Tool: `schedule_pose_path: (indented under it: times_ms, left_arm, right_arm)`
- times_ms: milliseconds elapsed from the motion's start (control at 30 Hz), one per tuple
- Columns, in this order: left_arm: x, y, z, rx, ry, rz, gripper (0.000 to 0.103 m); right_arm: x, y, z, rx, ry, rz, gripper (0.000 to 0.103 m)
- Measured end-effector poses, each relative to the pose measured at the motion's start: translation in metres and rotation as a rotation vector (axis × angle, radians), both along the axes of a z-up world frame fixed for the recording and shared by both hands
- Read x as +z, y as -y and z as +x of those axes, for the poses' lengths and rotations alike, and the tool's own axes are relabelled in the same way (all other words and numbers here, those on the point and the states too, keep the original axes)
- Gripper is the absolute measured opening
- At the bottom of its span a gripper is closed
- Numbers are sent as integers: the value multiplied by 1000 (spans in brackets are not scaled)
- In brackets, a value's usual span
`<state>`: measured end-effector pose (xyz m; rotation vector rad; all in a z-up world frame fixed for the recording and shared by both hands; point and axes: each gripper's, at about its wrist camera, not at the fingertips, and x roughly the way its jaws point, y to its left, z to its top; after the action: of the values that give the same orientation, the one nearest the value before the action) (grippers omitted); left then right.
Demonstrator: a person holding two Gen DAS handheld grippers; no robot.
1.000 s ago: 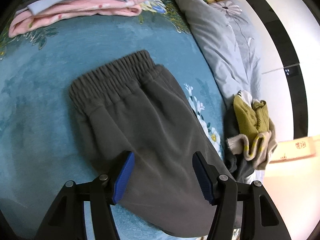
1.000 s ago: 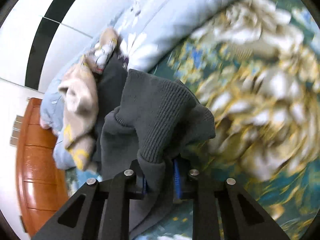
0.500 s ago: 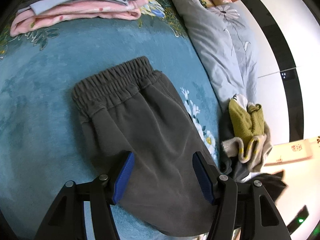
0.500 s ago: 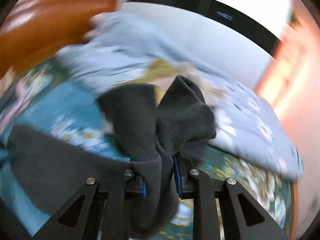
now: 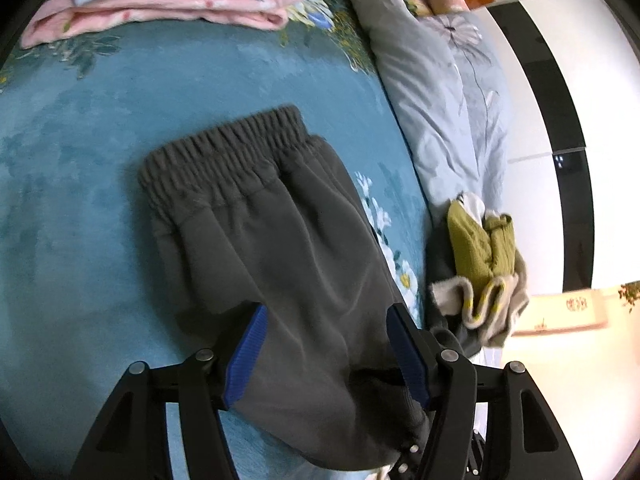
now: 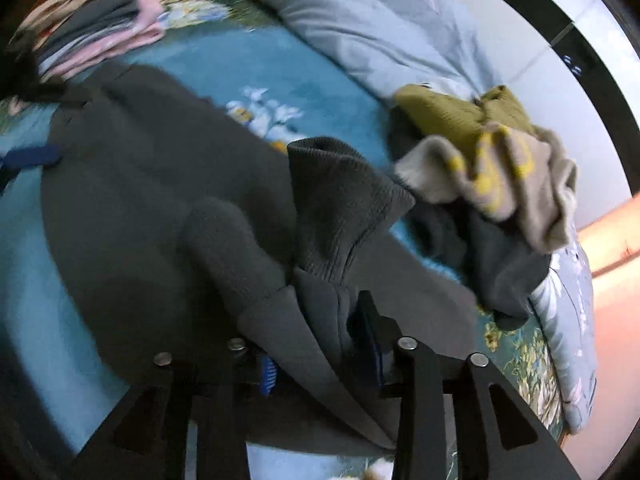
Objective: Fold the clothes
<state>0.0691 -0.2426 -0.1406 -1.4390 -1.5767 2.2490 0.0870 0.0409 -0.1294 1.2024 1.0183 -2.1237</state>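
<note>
Dark grey sweatpants [image 5: 272,264] lie flat on the blue floral bedspread [image 5: 92,128], elastic waistband at the far end. My left gripper [image 5: 326,350] is open and hovers just over the pants' middle, fingers on either side of the cloth. In the right wrist view my right gripper [image 6: 320,356] is shut on the pants' ribbed leg cuffs [image 6: 336,200], holding the leg end folded up over the rest of the pants [image 6: 132,184]. The left gripper's blue pad [image 6: 30,158] shows at the far left there.
A stack of folded pink and grey clothes [image 5: 160,4] lies at the far end of the bed. A pile of unfolded olive, beige and dark clothes [image 5: 480,272] lies to the right, also in the right wrist view [image 6: 480,160]. A grey-blue duvet [image 5: 432,80] runs along the right side.
My right gripper swung round with the leg cuffs, carrying them from the bed's side over onto the pants. My left gripper stayed open over the pants, shifting only slightly.
</note>
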Motion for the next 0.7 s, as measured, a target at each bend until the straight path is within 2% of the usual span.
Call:
schedule_pose_path:
  times_ms: [33, 100, 233, 300, 400, 500, 600, 700]
  left_arm:
    - [-1, -5, 0, -17, -3, 20, 67]
    - [-3, -15, -1, -51, -10, 60, 67]
    - [-7, -35, -2, -119, -24, 140, 69]
    - [-9, -46, -3, -154, -31, 179, 70]
    - [-7, -64, -3, -205, -59, 219, 70]
    - [2, -88, -3, -262, -92, 216, 79]
    - [0, -103, -5, -291, -64, 185, 81]
    - [-6, -116, -11, -269, -38, 189, 81]
  right_arm:
    - [0, -4, 1, 12, 19, -11, 51]
    - [3, -11, 5, 37, 87, -62, 67]
    - [21, -24, 18, 135, 204, -174, 68]
    - [36, -40, 14, 130, 253, -267, 68]
    - [49, -68, -5, 26, 261, -343, 68]
    - [49, -95, -32, -79, 263, -379, 68]
    - [47, -113, -56, -168, 246, -398, 68]
    - [39, -124, -73, -281, 242, -404, 68]
